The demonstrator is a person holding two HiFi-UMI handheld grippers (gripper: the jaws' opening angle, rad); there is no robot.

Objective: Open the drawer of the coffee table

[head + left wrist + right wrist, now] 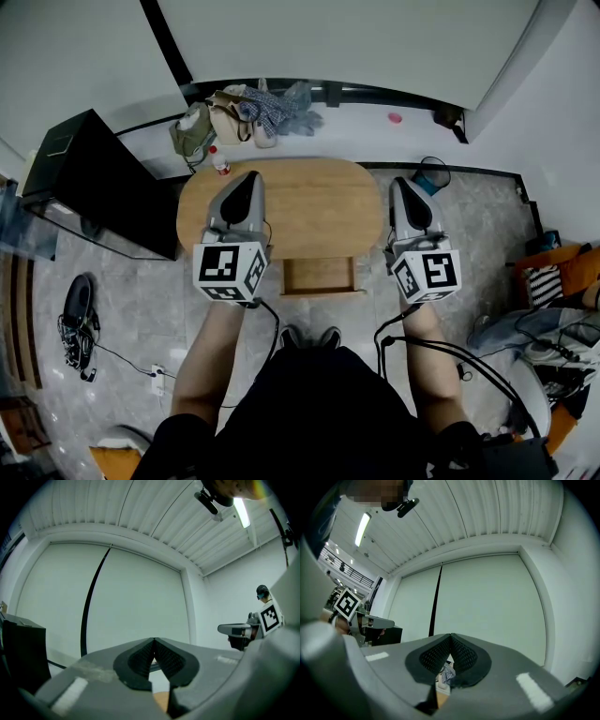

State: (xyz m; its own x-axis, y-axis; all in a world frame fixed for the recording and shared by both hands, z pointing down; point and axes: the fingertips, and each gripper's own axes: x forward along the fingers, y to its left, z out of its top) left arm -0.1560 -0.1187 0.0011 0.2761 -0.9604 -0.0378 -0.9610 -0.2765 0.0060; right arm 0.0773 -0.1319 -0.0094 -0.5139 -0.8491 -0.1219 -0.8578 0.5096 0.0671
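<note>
An oval wooden coffee table (309,202) stands below me in the head view. Its drawer (320,276) is pulled out toward me at the near edge and looks empty. My left gripper (249,178) hovers over the table's left part, shut with nothing held. My right gripper (402,184) hangs beside the table's right end, also shut and empty. In the left gripper view the left gripper's (154,641) dark ribbed pads meet at the tips; in the right gripper view the right gripper's (451,636) pads do the same. Both point level toward the far wall.
A black cabinet (89,183) stands left of the table. Bags and clothes (248,114) are piled against the far wall, with a small bottle (220,164) at the table's far left corner. A shoe and cables (77,323) lie on the floor at left; cushions and clutter (553,300) at right.
</note>
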